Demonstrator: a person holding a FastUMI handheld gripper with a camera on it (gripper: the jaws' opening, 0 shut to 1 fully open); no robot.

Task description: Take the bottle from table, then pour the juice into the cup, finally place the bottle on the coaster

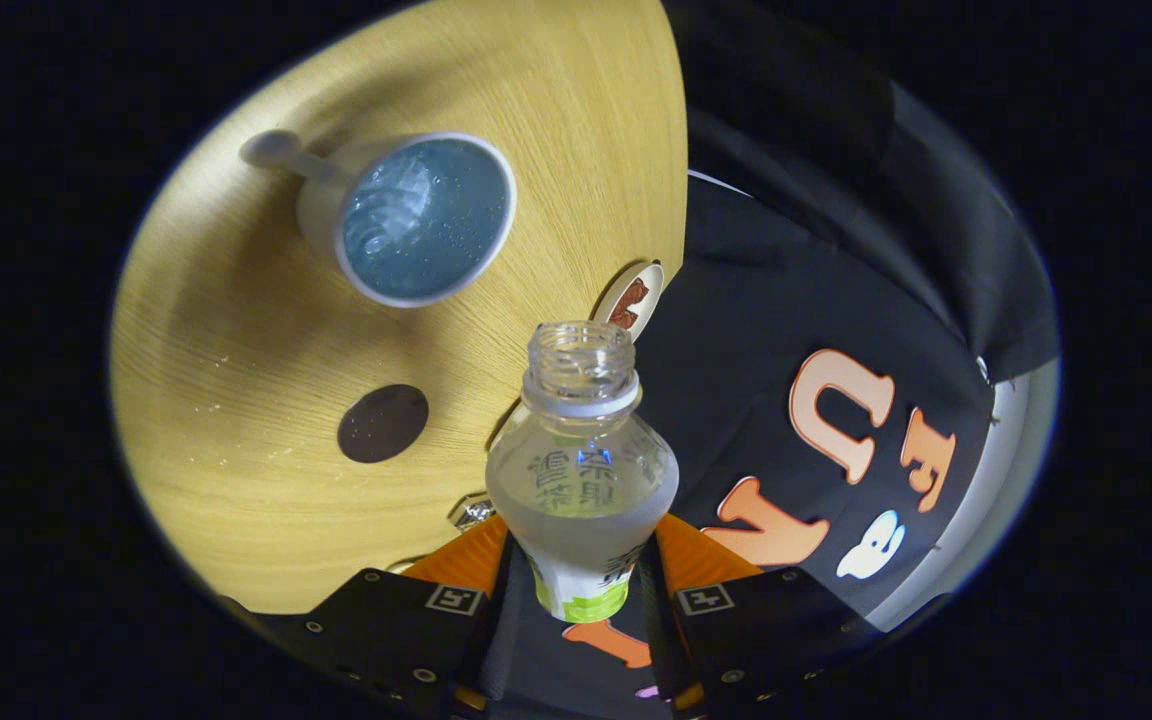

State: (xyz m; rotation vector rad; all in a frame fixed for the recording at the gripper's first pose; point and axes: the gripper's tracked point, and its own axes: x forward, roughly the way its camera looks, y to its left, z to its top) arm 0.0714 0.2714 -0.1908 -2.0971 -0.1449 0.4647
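Note:
A clear plastic bottle [581, 450] with no cap is held between my fingers, and my gripper [581, 570] is shut on its lower body. The bottle's open neck points away from me, and the view is rolled so the table looks tilted. Beyond the bottle and off to one side stands a white cup [416, 220] with a handle, holding bluish liquid with bubbles. A dark round coaster [383, 423] lies on the wooden table [236, 350] between the cup and the bottle. The bottle looks nearly empty.
A small round coaster with a brown animal figure [633, 298] lies at the table's edge just beyond the bottle's mouth. A small shiny object [473, 512] sits on the table next to my fingers. The black cloth wall hangs past the table's edge.

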